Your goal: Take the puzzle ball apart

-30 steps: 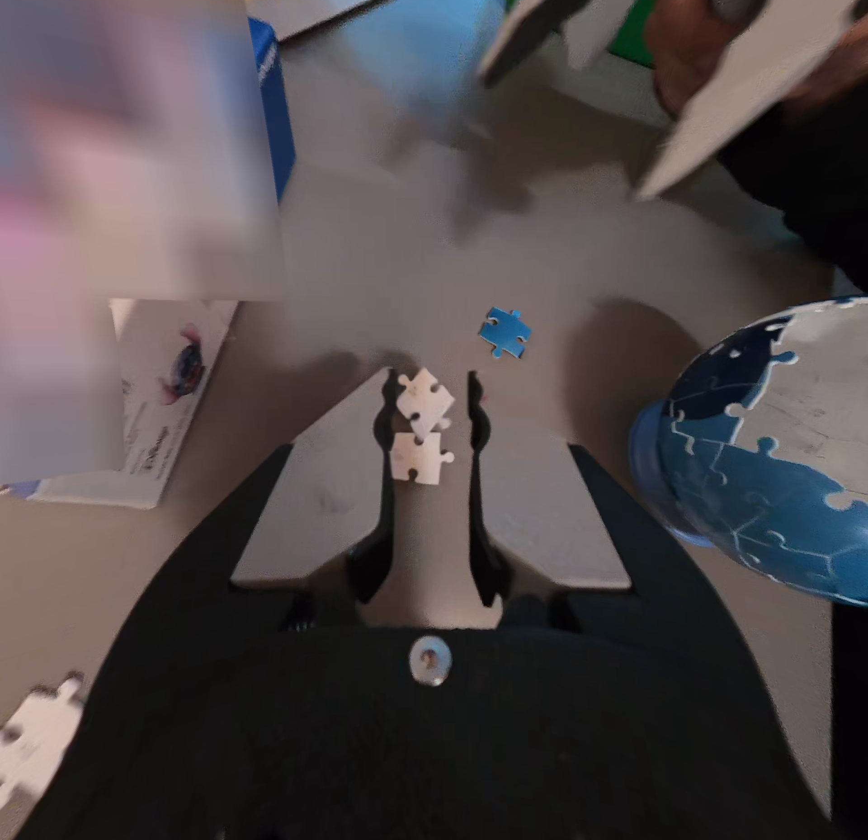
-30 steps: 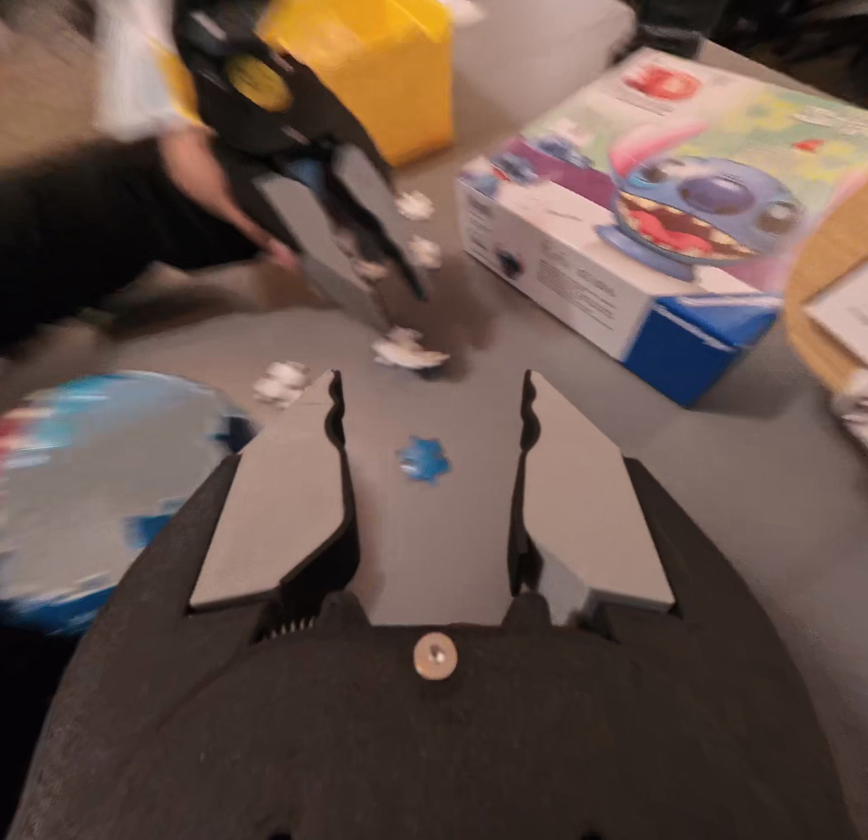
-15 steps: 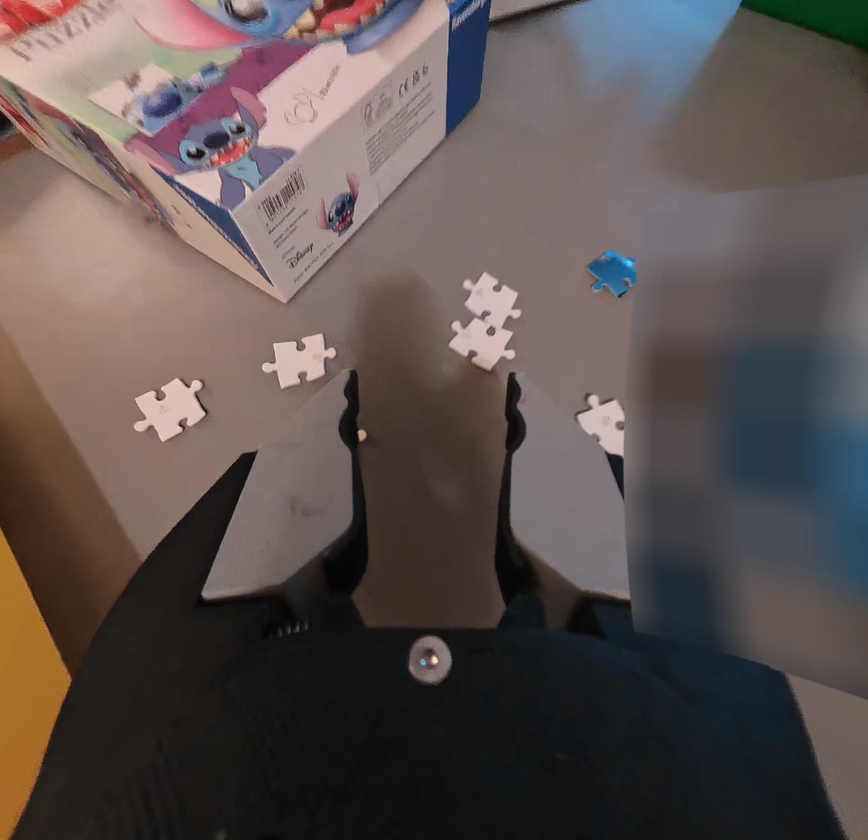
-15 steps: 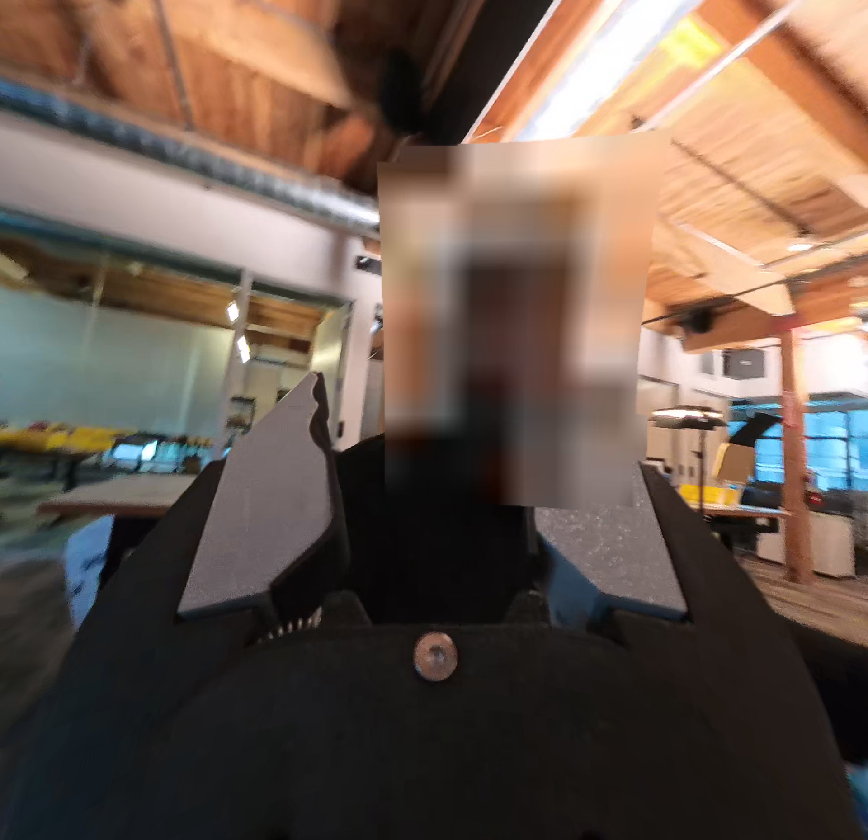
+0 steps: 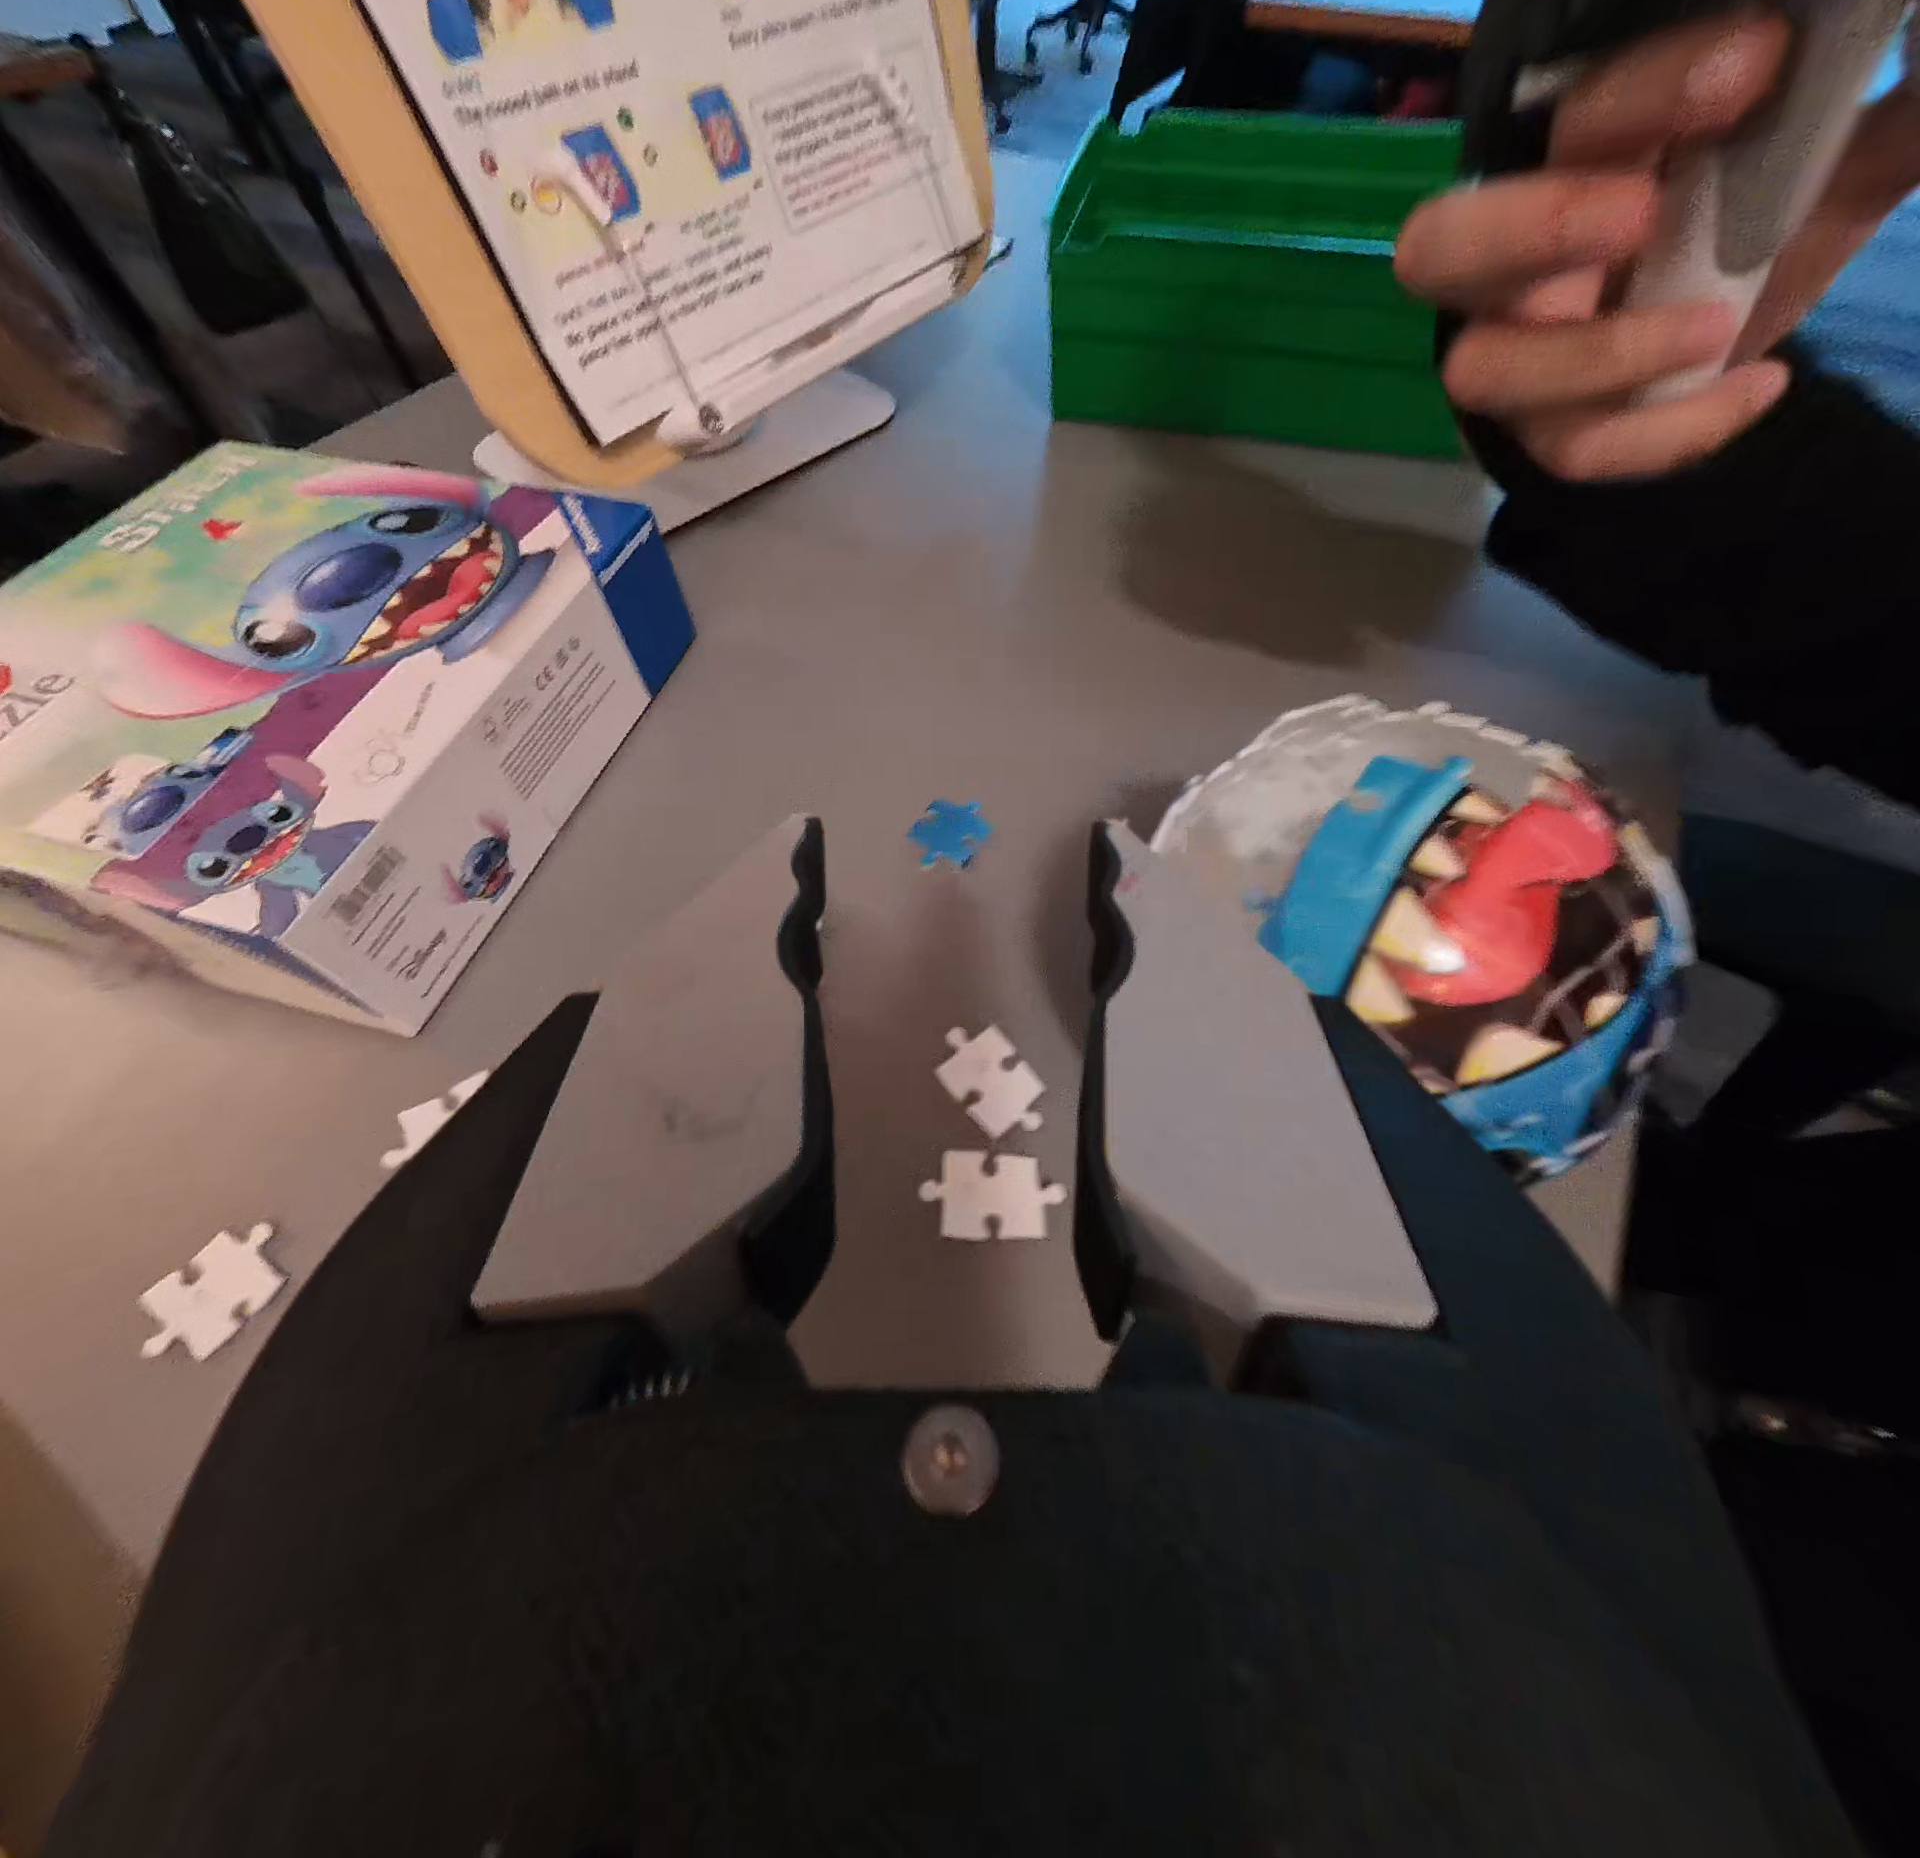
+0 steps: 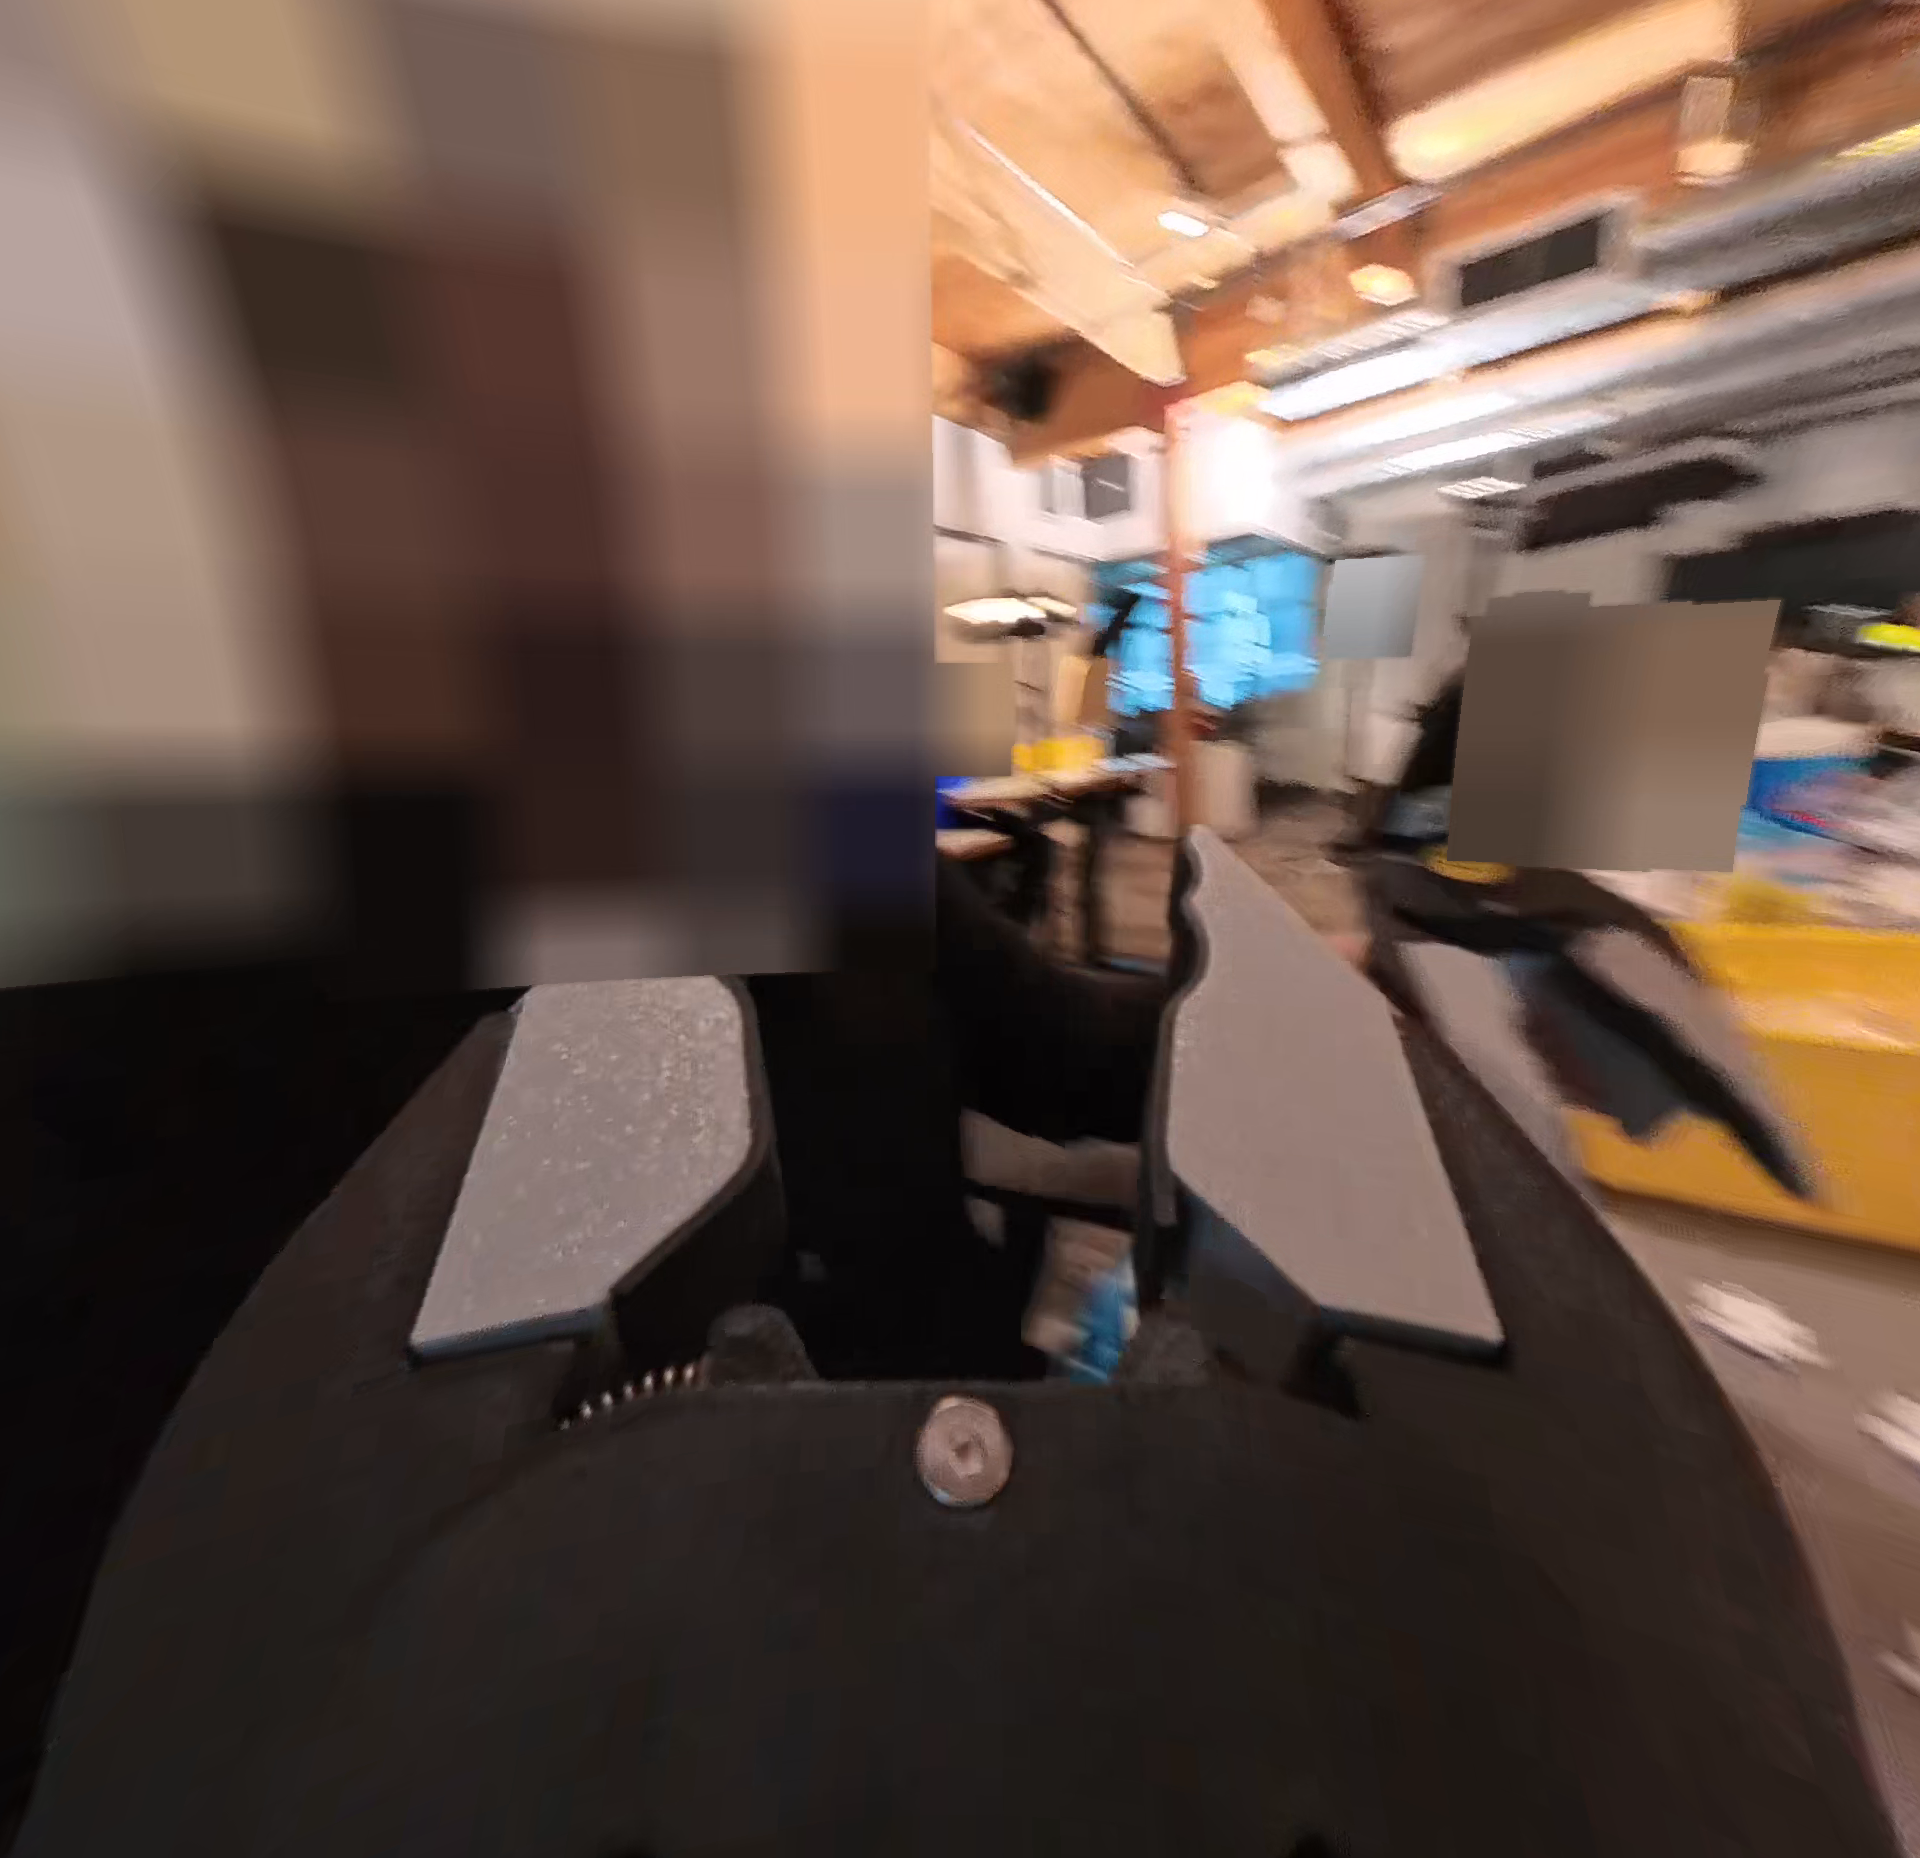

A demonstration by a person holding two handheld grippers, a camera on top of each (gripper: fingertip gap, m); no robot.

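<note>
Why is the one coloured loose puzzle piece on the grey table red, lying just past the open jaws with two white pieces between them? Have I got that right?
Not quite: the coloured loose piece is blue, not red, as the left wrist view shows. The rest holds: it lies on the grey table just past the open jaws of the left gripper, with two white pieces between them.

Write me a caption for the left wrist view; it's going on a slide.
Open left gripper above loose white pieces and one blue piece, the partly dismantled puzzle ball to its right.
</note>
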